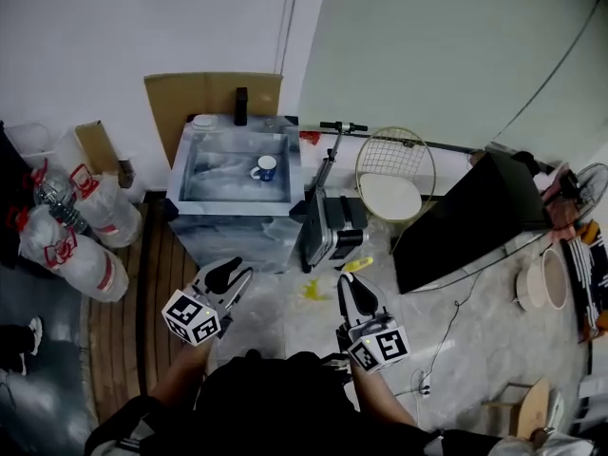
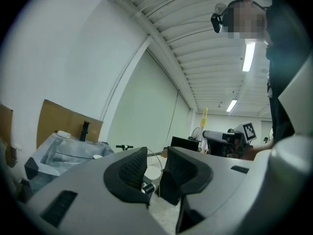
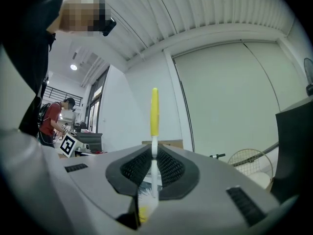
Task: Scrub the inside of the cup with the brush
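Nearest: both grippers held low in front of the person, over pale floor, well short of the basin.

Right gripper [image 3: 154,153]: jaws clamped on the thin white stem of the brush [image 3: 154,112]. The brush stands upright between the ribbed pads. Its yellow handle rises past the jaw tips and its white bristle end sits low, behind the pads.

Left gripper [image 2: 156,155]: jaws a narrow gap apart, with nothing between them.

Each gripper carries a marker cube, left [image 1: 191,317] and right [image 1: 380,346], with black-and-white square patterns and no letters.

Containers, mid-distance: a rectangular basin [image 1: 233,206] with cloudy translucent walls. Inside it, toward the right side, the cup [image 1: 266,167] stands upright. The cup is white outside and blue at the mouth; its contents cannot be made out. It is well apart from the brush and from both grippers.

Left of the basin are clear bags of plastic bottles [image 1: 71,240]; their red markings are too small to read. At far right, two pale bowls [image 1: 541,281] sit on the floor.

Right of the basin are a scooter [image 1: 328,207] and a wire chair [image 1: 395,174].

Farthest: a cardboard sheet [image 1: 204,93] leans on the wall behind the basin.
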Demonstrator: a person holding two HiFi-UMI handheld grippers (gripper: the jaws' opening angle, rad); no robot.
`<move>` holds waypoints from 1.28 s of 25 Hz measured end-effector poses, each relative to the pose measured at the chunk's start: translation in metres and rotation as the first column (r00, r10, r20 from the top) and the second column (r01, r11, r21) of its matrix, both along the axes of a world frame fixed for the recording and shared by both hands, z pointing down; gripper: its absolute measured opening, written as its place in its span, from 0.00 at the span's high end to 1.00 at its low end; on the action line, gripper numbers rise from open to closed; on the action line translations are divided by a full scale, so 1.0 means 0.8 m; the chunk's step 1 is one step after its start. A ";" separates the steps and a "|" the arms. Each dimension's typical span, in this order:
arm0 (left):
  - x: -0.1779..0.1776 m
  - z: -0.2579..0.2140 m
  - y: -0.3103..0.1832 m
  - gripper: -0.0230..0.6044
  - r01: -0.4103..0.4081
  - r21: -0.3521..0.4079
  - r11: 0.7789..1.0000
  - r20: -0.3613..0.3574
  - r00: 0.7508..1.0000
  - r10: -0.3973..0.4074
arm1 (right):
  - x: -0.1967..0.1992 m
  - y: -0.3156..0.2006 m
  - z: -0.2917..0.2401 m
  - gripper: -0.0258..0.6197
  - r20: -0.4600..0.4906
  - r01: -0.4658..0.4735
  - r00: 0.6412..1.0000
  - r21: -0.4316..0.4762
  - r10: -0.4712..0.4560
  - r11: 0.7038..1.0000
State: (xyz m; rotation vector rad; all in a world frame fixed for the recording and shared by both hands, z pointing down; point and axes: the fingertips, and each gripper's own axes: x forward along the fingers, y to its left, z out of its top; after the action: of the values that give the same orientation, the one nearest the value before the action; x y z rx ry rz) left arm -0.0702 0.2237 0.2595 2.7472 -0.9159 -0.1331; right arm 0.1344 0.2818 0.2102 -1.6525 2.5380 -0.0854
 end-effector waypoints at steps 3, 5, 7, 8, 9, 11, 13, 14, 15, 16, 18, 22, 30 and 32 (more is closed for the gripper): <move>0.031 0.008 -0.039 0.73 -0.013 -0.022 1.000 -0.006 1.000 0.013 | 0.029 -0.035 0.003 0.89 0.004 -0.014 1.000 -0.008 0.014 1.000; 0.056 0.013 -0.064 0.73 -0.020 -0.027 0.999 0.003 1.000 0.020 | 0.050 -0.063 0.006 0.89 0.013 -0.009 1.000 -0.011 0.009 1.000; 0.078 0.018 -0.090 0.73 -0.012 -0.028 1.000 0.023 1.000 0.012 | 0.067 -0.095 0.013 0.89 0.026 0.012 1.000 -0.007 -0.012 1.000; 0.087 0.020 -0.104 0.73 0.002 -0.029 1.000 0.033 0.999 -0.001 | 0.076 -0.112 0.017 0.89 0.032 0.028 0.999 -0.005 -0.028 1.000; 0.096 0.022 -0.118 0.73 0.022 -0.033 0.999 0.039 0.999 -0.020 | 0.084 -0.128 0.022 0.89 0.038 0.048 0.998 -0.005 -0.047 0.999; 0.113 0.024 -0.142 0.73 0.069 -0.050 0.996 0.041 0.997 -0.067 | 0.101 -0.158 0.028 0.89 0.048 0.096 0.994 -0.014 -0.095 0.995; 0.128 0.020 -0.162 0.73 0.118 -0.070 0.991 0.041 0.992 -0.115 | 0.116 -0.188 0.028 0.89 0.058 0.153 0.987 -0.024 -0.152 0.988; 0.134 0.016 -0.170 0.73 0.144 -0.075 0.987 0.046 0.989 -0.141 | 0.122 -0.203 0.027 0.89 0.062 0.184 0.981 -0.027 -0.183 0.982; 0.137 0.011 -0.178 0.73 0.173 -0.074 0.982 0.053 0.984 -0.169 | 0.128 -0.217 0.025 0.89 0.065 0.215 0.975 -0.028 -0.213 0.976; 0.140 0.006 -0.186 0.73 0.202 -0.069 0.977 0.060 0.978 -0.198 | 0.135 -0.231 0.022 0.89 0.066 0.244 0.968 -0.025 -0.242 0.969; 0.148 -0.003 -0.202 0.73 0.256 -0.057 0.965 0.067 0.965 -0.252 | 0.148 -0.259 0.017 0.89 0.060 0.294 0.954 -0.013 -0.293 0.956; 0.161 -0.007 -0.225 0.73 0.347 -0.053 0.936 0.085 0.936 -0.342 | 0.167 -0.304 0.015 0.89 0.067 0.369 0.927 0.001 -0.368 0.929; 0.167 -0.001 -0.264 0.73 0.435 -0.045 0.899 0.132 0.895 -0.427 | 0.186 -0.373 0.026 0.89 0.107 0.412 0.906 0.008 -0.411 0.911; 0.160 0.002 -0.278 0.73 0.451 -0.042 0.892 0.136 0.887 -0.442 | 0.185 -0.391 0.031 0.89 0.112 0.416 0.904 0.000 -0.414 0.909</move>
State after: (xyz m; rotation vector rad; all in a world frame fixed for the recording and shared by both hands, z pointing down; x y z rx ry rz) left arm 0.0581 0.0011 0.2608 2.4499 -1.5463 -0.0083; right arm 0.2822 -0.0308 0.2351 -1.0493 2.7639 -0.2354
